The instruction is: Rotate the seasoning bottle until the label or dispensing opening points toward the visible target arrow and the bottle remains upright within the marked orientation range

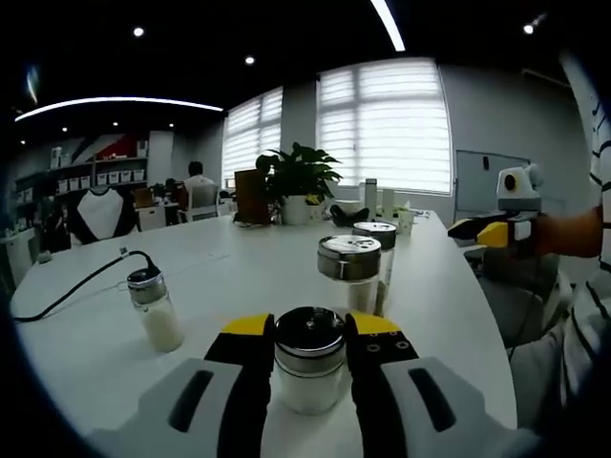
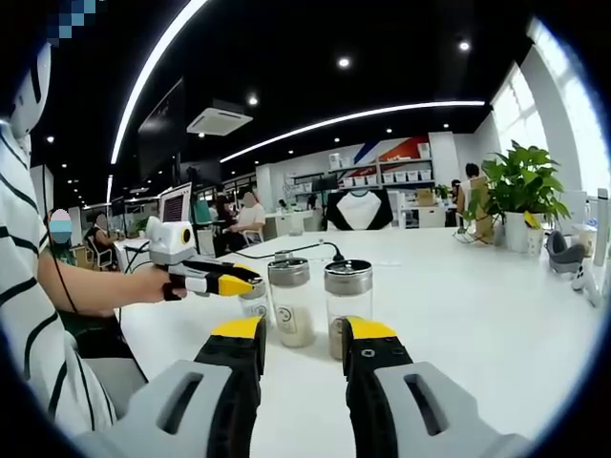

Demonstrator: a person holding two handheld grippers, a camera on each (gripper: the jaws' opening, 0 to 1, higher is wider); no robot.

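A seasoning bottle (image 1: 308,370) with white contents and a shiny metal lid stands upright on the white table (image 1: 229,267), close in front of the camera. My left gripper (image 1: 310,329) is shut on it, its yellow-tipped jaws pressing both sides of the lid. In the right gripper view that same left gripper (image 2: 229,282) comes in from the left, held by a hand, with the bottle (image 2: 254,303) at its tip. My right gripper (image 2: 303,334) stands open with nothing between its jaws. It also hangs at the table's right edge, right gripper (image 1: 492,231).
Two taller metal-capped jars (image 1: 350,272) (image 1: 376,239) stand just behind the held bottle, seen as jars (image 2: 291,301) (image 2: 347,296). A small shaker (image 1: 153,310) and a black cable (image 1: 76,286) lie to the left. A potted plant (image 1: 298,176) stands at the far end.
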